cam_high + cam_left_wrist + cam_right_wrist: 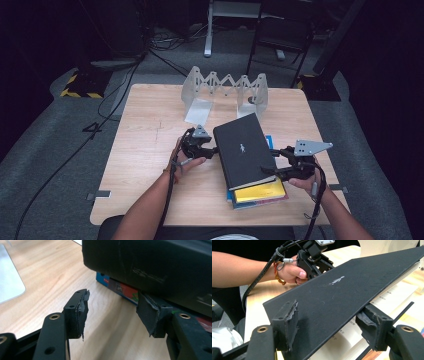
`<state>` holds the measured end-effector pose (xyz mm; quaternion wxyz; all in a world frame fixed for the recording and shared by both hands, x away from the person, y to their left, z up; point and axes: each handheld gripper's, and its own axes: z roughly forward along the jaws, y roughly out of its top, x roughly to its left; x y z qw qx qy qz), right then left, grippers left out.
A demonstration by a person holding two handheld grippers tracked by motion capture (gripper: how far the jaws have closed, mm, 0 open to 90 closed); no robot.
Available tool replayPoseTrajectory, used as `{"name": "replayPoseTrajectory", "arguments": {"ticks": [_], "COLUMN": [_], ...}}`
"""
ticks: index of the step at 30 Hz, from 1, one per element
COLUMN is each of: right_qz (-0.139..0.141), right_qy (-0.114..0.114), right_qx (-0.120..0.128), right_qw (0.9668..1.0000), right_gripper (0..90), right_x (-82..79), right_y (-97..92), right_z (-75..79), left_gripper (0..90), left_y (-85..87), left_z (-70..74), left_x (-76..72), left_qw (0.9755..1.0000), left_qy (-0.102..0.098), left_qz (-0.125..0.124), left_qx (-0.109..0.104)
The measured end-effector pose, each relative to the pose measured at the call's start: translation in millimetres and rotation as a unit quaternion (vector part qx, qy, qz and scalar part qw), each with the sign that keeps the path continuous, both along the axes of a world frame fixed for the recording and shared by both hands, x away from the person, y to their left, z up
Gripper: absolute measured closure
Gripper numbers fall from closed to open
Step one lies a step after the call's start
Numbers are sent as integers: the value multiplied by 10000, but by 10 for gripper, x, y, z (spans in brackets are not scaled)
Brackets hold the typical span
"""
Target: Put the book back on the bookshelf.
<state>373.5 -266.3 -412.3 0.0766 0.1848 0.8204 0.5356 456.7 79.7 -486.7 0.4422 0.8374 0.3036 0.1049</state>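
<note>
A dark room surrounds a pale wooden table (150, 150) standing on grey carpet. At the far edge of the table stands an empty grey accordion-style rack (225, 87). Near the right front lies a stack of books: a thick black hardback (245, 150) on top, then a yellow book (260, 191), with a blue book (106, 280) lowest.

The right gripper (286, 161) has its jaws clamped across the black book's near right corner, one on the cover and one under the pages, tipping it up. The left gripper (212, 150) sits at the book's left edge, jaws apart and gripping nothing.

The black book looks heavy and stiff, with a smooth cover that may slip. A corner grip alone could let it sag; taking both long edges, near the spine, seems safer.
</note>
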Motion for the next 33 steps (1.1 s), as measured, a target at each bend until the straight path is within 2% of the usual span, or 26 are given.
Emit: {"name": "replayPoseTrajectory", "arguments": {"ticks": [3,4,5,6,8,12,15,18,19,20,21,22,23,24,25,26,27,29,30,32,33], "right_qz": [22,52,95,140,219,418,530,585,525,442,340,233,161,106,106,84,94,107,107,121,110], "right_qy": [-67,-92,-113,-141,-237,-476,-623,-690,-720,-717,-654,-512,-395,-189,-189,63,167,60,60,13,11], "right_qx": [-35,-37,-41,-44,-75,-110,3,-4,-45,-56,-67,-21,21,120,120,251,362,293,293,242,250], "right_qw": [10000,9999,9999,9998,9995,9979,9967,9959,9960,9964,9973,9984,9991,9997,9997,9996,9992,9995,9995,9996,9996], "right_gripper": [356,358,361,365,373,400,477,505,508,507,505,505,505,505,505,505,506,506,506,506,506], "right_x": [-10,-14,-18,-26,-53,-122,-162,-192,-208,-210,-193,-155,-115,-50,-50,24,54,17,17,-8,-6], "right_y": [1,-1,-5,-9,-13,-15,-19,-14,-11,-9,-7,-15,-24,-40,-40,-60,-77,-70,-70,-60,-60], "right_z": [19,25,33,42,63,117,154,190,198,198,197,186,167,127,127,61,6,44,44,72,63], "left_gripper": [430,471,522,527,590,608,616,616,617,616,561,555,542,538,537,537,487,443,422,404,401], "left_y": [5,4,-5,-5,-24,-27,-3,4,11,30,111,84,10,-67,-67,-91,-82,14,14,108,141], "left_z": [6,20,39,39,96,208,316,395,420,448,606,693,785,817,817,807,761,672,672,556,499], "left_x": [-20,-38,-59,-59,-97,-132,-162,-174,-176,-177,-173,-181,-191,-189,-189,-162,-130,-125,-125,-104,-87], "left_qw": [9999,9997,9996,9996,9983,9970,9953,9952,9952,9939,9815,9805,9833,9862,9862,9882,9925,9948,9948,9971,9980], "left_qy": [-81,-115,-172,-172,-240,-391,-477,-554,-568,-568,-442,-483,-617,-714,-714,-678,-580,-525,-525,-334,-305], "left_qz": [39,-24,14,14,56,57,80,94,71,67,-279,-405,-556,-585,-585,-608,-472,-365,-365,-72,59], "left_qx": [-105,-192,-224,-224,-533,-672,-841,-802,-795,-942,-1843,-1859,-1616,-1376,-1376,-1227,-965,-792,-792,-687,-544]}}
